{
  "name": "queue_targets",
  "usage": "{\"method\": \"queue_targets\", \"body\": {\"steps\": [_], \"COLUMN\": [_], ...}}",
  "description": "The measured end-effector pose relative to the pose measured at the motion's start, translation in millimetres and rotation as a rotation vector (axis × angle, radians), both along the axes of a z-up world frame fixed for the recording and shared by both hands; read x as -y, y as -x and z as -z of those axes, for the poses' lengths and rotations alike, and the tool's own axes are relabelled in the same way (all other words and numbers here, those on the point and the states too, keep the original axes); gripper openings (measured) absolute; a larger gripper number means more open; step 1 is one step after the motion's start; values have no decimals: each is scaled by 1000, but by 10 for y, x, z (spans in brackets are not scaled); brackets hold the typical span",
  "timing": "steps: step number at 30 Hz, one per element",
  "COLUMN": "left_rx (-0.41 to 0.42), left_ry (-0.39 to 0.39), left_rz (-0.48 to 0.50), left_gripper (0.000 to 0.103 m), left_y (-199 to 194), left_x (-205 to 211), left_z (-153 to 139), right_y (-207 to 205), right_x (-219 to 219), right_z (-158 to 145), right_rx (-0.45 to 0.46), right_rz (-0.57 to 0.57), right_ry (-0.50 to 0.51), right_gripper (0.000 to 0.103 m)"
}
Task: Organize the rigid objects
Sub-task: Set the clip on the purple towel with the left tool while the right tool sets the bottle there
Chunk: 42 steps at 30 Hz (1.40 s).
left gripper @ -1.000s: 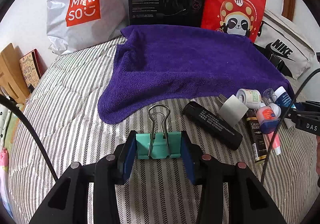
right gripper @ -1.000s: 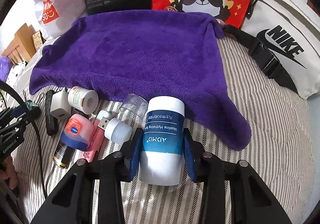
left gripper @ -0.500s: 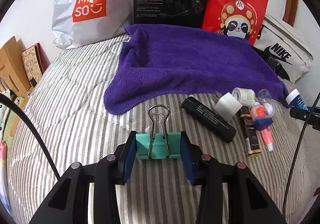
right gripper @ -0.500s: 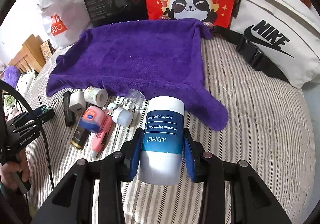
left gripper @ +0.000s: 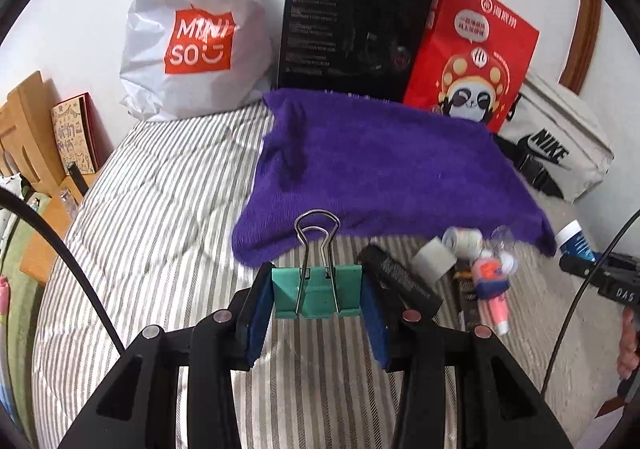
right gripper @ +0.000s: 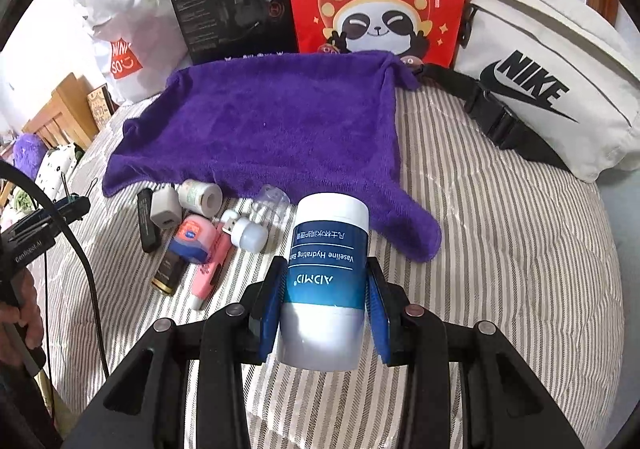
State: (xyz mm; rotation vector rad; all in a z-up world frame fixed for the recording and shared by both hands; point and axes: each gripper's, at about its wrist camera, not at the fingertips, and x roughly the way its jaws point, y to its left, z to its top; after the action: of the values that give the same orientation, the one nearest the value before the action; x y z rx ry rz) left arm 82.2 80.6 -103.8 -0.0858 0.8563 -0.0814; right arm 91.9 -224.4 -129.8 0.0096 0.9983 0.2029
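Observation:
My left gripper (left gripper: 317, 295) is shut on a green binder clip (left gripper: 317, 291) and holds it above the striped bed, its wire handles pointing away. My right gripper (right gripper: 323, 289) is shut on a white and blue Vaseline bottle (right gripper: 326, 273), held above the bed. A purple towel (left gripper: 384, 173) lies spread ahead; it also shows in the right wrist view (right gripper: 272, 125). Near its front edge lie a black bar (right gripper: 146, 221), a white charger (right gripper: 164, 207), a tape roll (right gripper: 200, 195), a small blue jar (right gripper: 190, 237), a pink tube (right gripper: 208, 273) and a white USB light (right gripper: 246, 231).
A Minisо bag (left gripper: 196, 29), a black box (left gripper: 352, 37), a red panda bag (left gripper: 472, 61) and a white Nike bag (left gripper: 556, 145) stand along the wall. A wooden headboard (left gripper: 24, 137) is at the left. The striped bedcover (right gripper: 500, 249) lies to the right.
Both grippers have risen and pulled back from the bed with their objects. The pile and the towel look smaller and farther away.

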Motion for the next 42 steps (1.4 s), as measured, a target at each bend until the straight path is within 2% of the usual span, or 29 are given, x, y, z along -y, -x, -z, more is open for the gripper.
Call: {"method": "queue_targets", "body": {"steps": [3,8,12,19,35,42], "left_rx": [8,26,46,34,9,-5], "left_ry": [24,19,21,35,51,54], "left_rz": [6,10,3,6,-15,-14], "left_gripper": [39,39,39,39,39,39], "left_y": [-85,-278,-395,-644,-907,-971], "left_x": [-30,-58,-77,-97,-231,-259], "left_z": [-76,-202,-262,-244,-153,-102], "right_y": [-48,-186,-390,-842,-1866,-2166], "right_x": [-15,-26,3,1,-155,-220], "right_z": [-52,-134,-138,-112,285,442], "right_rx": [10,30,33,36,-21,-54], "right_rz": [-11,-21,-17,-14,-4,8], "right_ry": [1,3,-12,-17,-3,24], "right_gripper": [38,38,38,38,38,38]}}
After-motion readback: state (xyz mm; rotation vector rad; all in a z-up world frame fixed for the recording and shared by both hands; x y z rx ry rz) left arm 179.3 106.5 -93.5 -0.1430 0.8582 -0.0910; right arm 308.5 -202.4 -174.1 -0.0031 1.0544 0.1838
